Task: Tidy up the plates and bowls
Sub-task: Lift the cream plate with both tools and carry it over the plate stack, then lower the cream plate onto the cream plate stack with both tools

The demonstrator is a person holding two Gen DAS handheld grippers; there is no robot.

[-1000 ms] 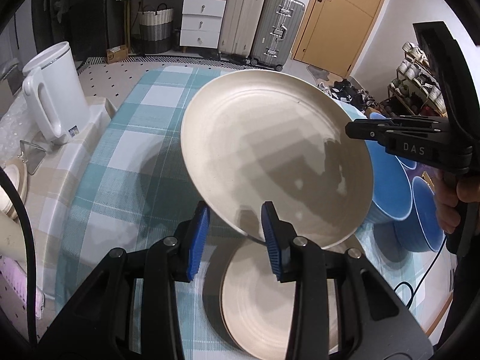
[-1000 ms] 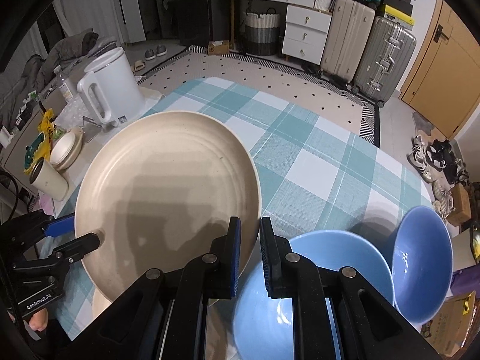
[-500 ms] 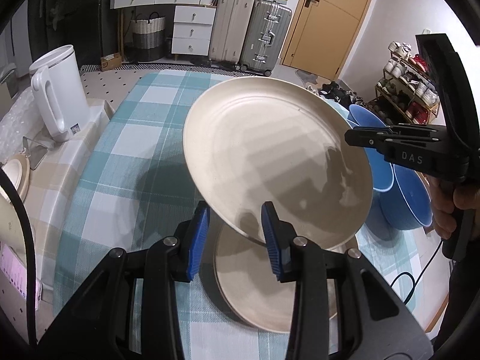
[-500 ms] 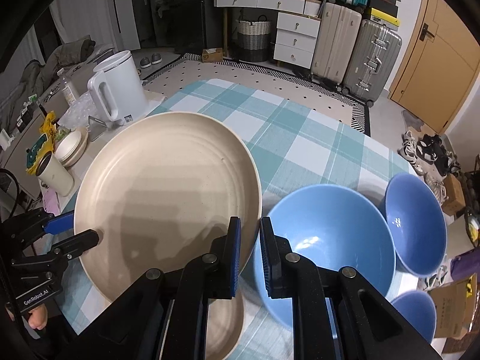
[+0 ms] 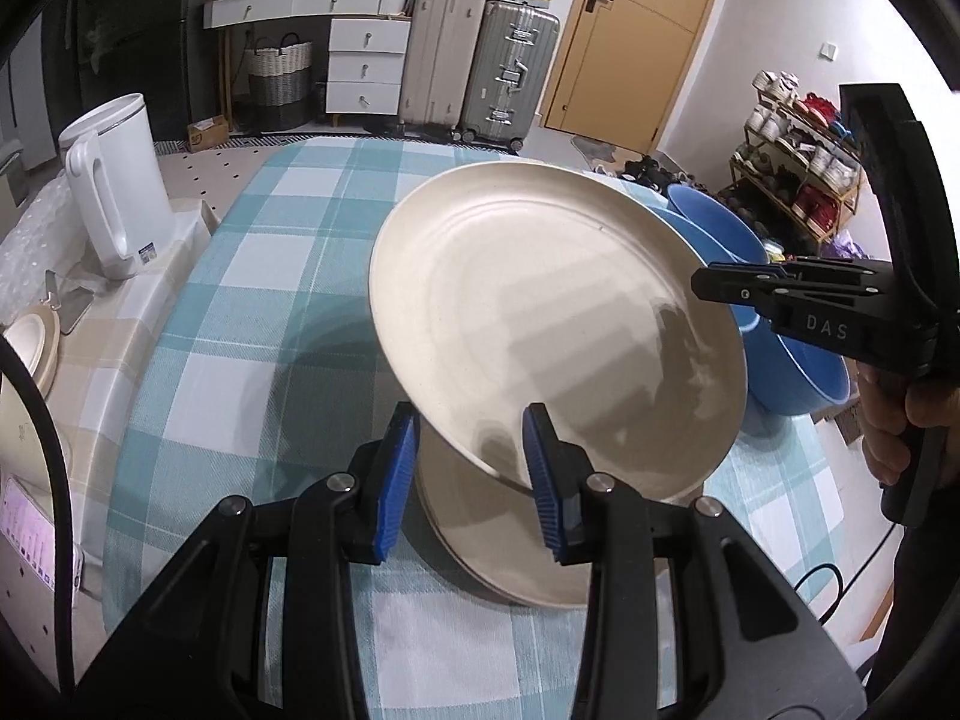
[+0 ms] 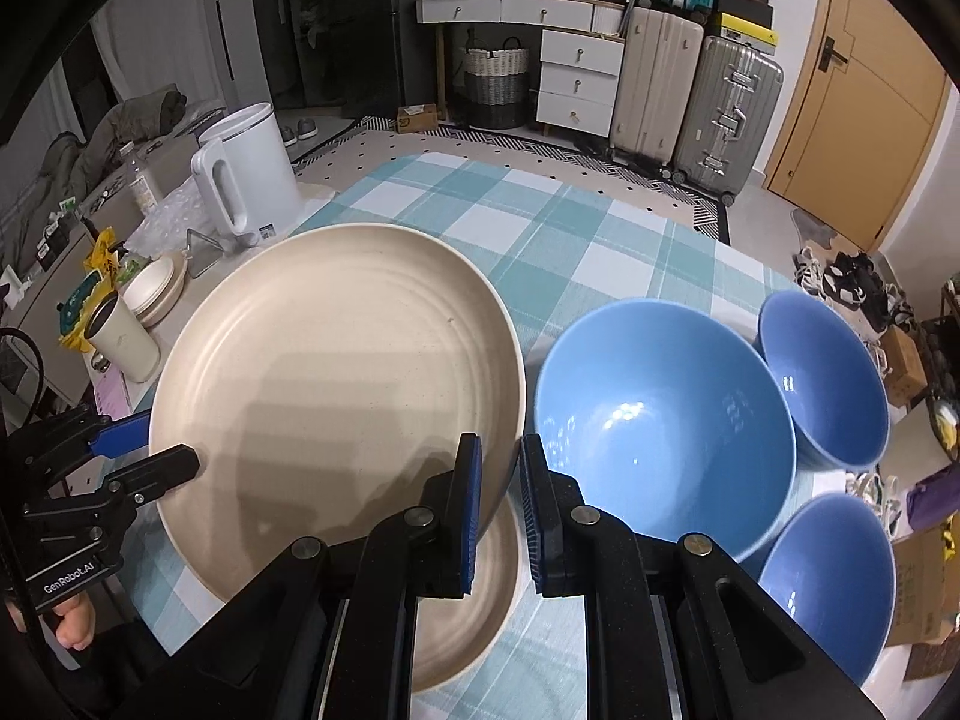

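1. I hold a large cream plate (image 5: 540, 324) in the air above the checked tablecloth (image 5: 252, 324), tilted, with one gripper on each side of its rim.
2. My left gripper (image 5: 474, 474) grasps the near edge of the plate: the rim runs between its two blue pads (image 5: 399, 474), which stand partly apart around the plate's lip.
3. My right gripper (image 6: 498, 504) is clenched almost fully, its blue pads pinching the plate's thin rim on the side toward the bowls.
4. In the left wrist view the right gripper (image 5: 744, 294) reaches in from the right and meets the plate's far edge; a hand (image 5: 900, 420) grips its handle.
5. In the right wrist view the left gripper (image 6: 144, 456) comes in from the lower left, one finger above the plate and one below.
6. A second cream plate (image 6: 474, 600) lies flat on the cloth directly beneath the raised one, partly hidden by it.
7. Three blue bowls sit on the cloth just beside the plates: a large bowl (image 6: 660, 426) nearest, a smaller bowl (image 6: 834, 372) behind it, and another small bowl (image 6: 834, 582) nearer to me.
8. A white kettle (image 6: 246, 168) stands off the cloth on the side surface, well apart from the plates.
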